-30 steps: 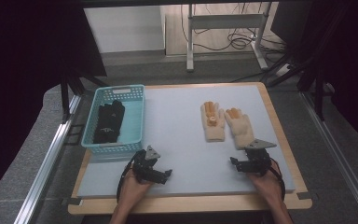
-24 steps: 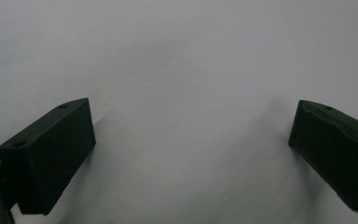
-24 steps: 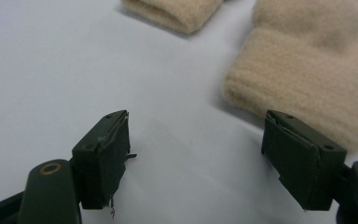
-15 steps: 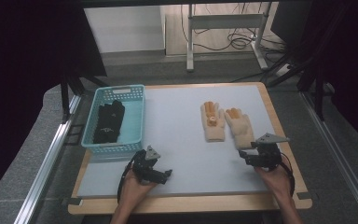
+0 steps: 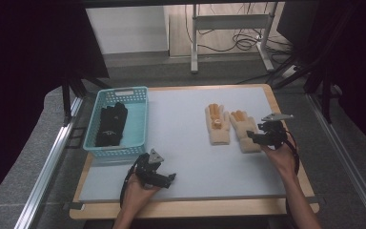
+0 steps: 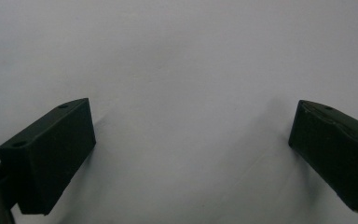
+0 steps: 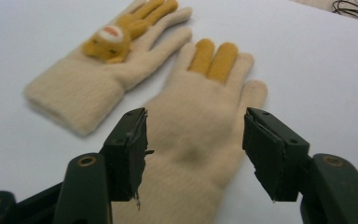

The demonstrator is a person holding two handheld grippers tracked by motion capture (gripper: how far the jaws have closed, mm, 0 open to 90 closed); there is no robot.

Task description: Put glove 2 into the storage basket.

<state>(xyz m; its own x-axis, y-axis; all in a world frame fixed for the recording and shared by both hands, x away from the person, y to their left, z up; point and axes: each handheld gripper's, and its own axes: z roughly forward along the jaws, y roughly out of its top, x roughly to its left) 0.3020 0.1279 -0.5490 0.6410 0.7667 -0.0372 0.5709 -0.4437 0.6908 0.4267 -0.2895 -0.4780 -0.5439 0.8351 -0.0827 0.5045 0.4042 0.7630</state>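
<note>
Glove [image 7: 200, 140] lies flat between the half-open, closing jaws of the right gripper [image 7: 193, 154], nothing gripped yet; a shallow pinch may slip off its fuzzy cuff.

A: What sits at nine o'clock on the bench [image 5: 181, 143]?
B: A blue basket [image 5: 138, 119] with holes in its sides. Dark gloves [image 5: 110, 125] lie inside it.
A: And under it all?
B: A pale grey mat [image 5: 186, 157] covers the wooden bench.
A: What is at twelve o'clock, far back?
B: A metal stand [image 5: 228, 28] on the floor, with black cables [image 5: 228, 45] curled under it.
</note>
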